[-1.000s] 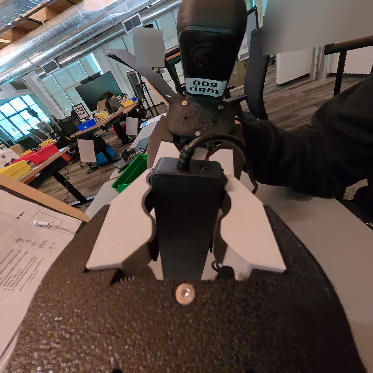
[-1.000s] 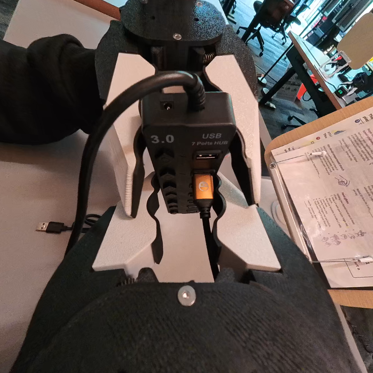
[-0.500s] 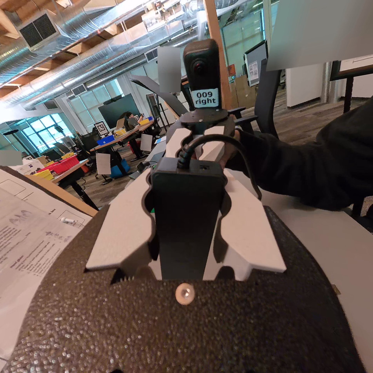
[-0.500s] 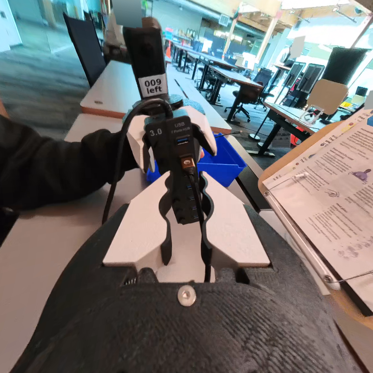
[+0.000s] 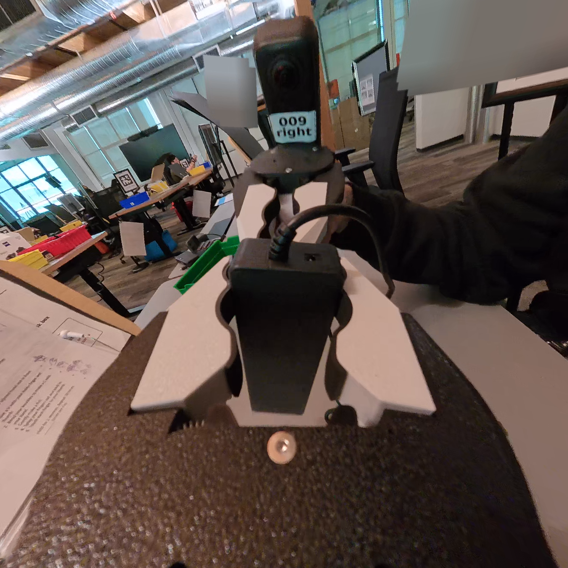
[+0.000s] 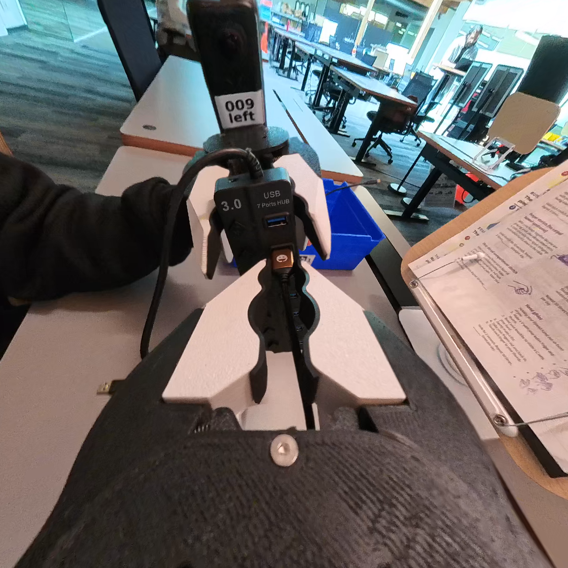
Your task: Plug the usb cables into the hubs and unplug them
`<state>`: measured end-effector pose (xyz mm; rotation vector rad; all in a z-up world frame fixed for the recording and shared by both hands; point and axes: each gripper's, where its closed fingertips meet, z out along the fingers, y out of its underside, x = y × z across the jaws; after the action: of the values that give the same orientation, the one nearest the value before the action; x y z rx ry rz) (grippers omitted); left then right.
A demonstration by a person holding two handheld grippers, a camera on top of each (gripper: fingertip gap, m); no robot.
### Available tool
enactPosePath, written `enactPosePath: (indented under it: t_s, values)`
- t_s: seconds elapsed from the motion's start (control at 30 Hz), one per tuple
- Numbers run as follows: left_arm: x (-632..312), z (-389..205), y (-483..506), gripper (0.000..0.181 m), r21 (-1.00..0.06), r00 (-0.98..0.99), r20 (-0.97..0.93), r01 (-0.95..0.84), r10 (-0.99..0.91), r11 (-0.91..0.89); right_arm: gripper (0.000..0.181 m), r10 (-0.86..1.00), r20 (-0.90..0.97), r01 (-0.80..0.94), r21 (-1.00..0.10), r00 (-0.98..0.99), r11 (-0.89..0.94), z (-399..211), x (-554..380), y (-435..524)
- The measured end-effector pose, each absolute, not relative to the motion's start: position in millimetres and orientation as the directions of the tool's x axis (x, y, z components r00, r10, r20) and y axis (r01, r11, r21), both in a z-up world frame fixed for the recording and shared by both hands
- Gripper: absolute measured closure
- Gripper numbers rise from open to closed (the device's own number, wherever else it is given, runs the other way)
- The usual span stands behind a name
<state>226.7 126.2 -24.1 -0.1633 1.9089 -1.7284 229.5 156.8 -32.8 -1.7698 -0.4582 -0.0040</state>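
My left gripper (image 5: 285, 270) is shut on a black USB hub (image 5: 285, 332), seen from its back with the hub's own thick cable (image 5: 338, 212) leaving its top. In the right wrist view the hub's (image 6: 255, 215) port side faces me, held by the left gripper (image 6: 255, 221). An orange USB plug (image 6: 281, 259) sits at the hub's second port and looks inserted. My right gripper (image 6: 280, 270) is shut on that plug's thin black cable (image 6: 295, 338) just behind the plug. The right gripper (image 5: 284, 215) also shows farther off in the left wrist view.
A blue bin (image 6: 344, 233) stands behind the hub and a green bin (image 5: 206, 267) beside it. An instruction sheet on a wooden board (image 6: 491, 307) stands close by. The hub cable's loose plug (image 6: 106, 388) lies on the grey table (image 6: 61, 353). A black sleeve (image 6: 76, 239) holds each gripper.
Both grippers have tilted up from looking down at the table to nearly level. The right gripper's fingers have closed in around the cable behind the orange plug. The left still holds the hub.
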Motion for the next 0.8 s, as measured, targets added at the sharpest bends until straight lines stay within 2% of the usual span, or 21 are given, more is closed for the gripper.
enactPosePath:
  t_s: [0.33,0.4,0.43,0.5,0.57,0.7,0.8]
  values:
    - [231.8,-27.4,117.2,0.119,-0.947,-0.833,-0.315,0.244,-0.454,0.208,0.167,0.221,0.355,0.409,-0.864,0.908,-0.294,-21.9,234.7,125.7]
    - [235.7,-17.8,158.3,0.119,-0.962,-0.784,-0.273,0.228,-0.558,0.151,0.167,-0.065,0.474,0.413,-0.819,0.878,-0.398,-6.7,291.6,92.5]
    - [232.6,-13.0,177.1,0.119,-0.967,-0.768,-0.25,0.225,-0.589,0.117,0.167,-0.118,0.458,0.387,-0.842,0.881,-0.376,2.8,304.2,70.1]
    - [224.9,-3.8,194.9,0.119,-0.962,-0.739,-0.26,0.257,-0.621,0.096,0.168,-0.138,0.343,0.32,-0.933,0.929,-0.163,31.6,308.6,35.9]
    - [221.6,-0.5,193.4,0.119,-0.957,-0.737,-0.278,0.269,-0.616,0.109,0.168,-0.305,0.249,0.254,-0.967,0.919,-0.022,57.8,334.3,2.3]
    - [225.1,-0.3,180.0,0.119,-0.956,-0.75,-0.283,0.27,-0.598,0.113,0.168,-0.511,0.305,0.291,-0.951,0.804,-0.109,59.7,361.7,-40.0]
    - [226.0,-3.2,171.9,0.119,-0.957,-0.763,-0.283,0.261,-0.581,0.124,0.168,-0.642,0.289,0.332,-0.942,0.71,-0.056,75.3,375.3,-72.0]
